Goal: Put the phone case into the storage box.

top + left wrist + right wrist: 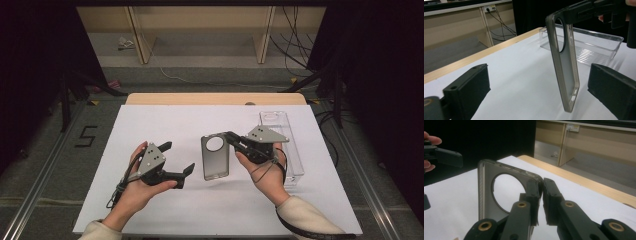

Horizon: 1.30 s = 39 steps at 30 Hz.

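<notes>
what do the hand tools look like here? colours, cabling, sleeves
Both tools, left and right, have black bodies and two blocky black jaws, each topped by a grey three-cornered plate with small dark holes. Brass-coloured pivot rings sit on the right tool's jaw links. A black cable trails from each. The sleeves are cream.

Lab-like recording room, white-topped table (150, 200), black curtains (30, 60), loose floor cables (295, 50), bare wooden shelving (200, 30)

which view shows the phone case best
The high view: the phone case shows whole, round camera hole included, its top corner pinched by the right gripper. The left gripper view shows it edge-on; the right gripper view shows its top end.
</notes>
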Each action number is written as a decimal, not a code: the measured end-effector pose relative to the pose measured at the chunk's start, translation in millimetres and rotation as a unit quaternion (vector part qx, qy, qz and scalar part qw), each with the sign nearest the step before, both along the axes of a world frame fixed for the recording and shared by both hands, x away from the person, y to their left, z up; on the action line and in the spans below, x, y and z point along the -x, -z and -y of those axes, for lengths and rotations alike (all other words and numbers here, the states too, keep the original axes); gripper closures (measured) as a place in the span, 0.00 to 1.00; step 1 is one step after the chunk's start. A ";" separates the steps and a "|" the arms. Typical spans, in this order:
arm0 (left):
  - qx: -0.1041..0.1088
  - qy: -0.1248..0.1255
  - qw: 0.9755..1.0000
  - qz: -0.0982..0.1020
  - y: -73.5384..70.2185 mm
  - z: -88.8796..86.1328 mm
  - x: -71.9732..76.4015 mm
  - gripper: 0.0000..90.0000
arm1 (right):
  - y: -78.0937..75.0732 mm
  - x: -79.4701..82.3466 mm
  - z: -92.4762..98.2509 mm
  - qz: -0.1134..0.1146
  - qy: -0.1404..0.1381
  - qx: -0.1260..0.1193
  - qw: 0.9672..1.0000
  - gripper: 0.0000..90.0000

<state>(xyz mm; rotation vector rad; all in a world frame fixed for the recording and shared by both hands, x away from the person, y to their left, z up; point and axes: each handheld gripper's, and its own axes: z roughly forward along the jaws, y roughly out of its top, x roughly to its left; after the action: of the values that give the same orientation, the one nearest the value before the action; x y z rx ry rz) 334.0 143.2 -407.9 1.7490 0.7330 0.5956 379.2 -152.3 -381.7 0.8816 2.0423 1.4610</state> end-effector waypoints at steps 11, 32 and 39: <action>0.000 -0.006 1.000 0.001 4.2 -11.0 0.5 0.04 | -3.0 -2.1 4.2 0.000 0.006 -0.003 1.000 0.94; -0.006 -0.010 1.000 0.006 7.1 -14.5 -1.9 0.03 | -9.5 -4.6 11.6 0.002 0.017 -0.011 1.000 0.94; -0.007 -0.011 1.000 0.007 7.1 -15.0 -2.2 0.03 | -10.5 -5.2 13.1 0.001 0.020 -0.013 1.000 0.94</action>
<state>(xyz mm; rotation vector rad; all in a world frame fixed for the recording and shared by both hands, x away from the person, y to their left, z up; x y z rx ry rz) 336.1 158.3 -415.0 1.7501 0.7405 0.6274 384.4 -165.4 -371.2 0.9251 1.9973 1.4687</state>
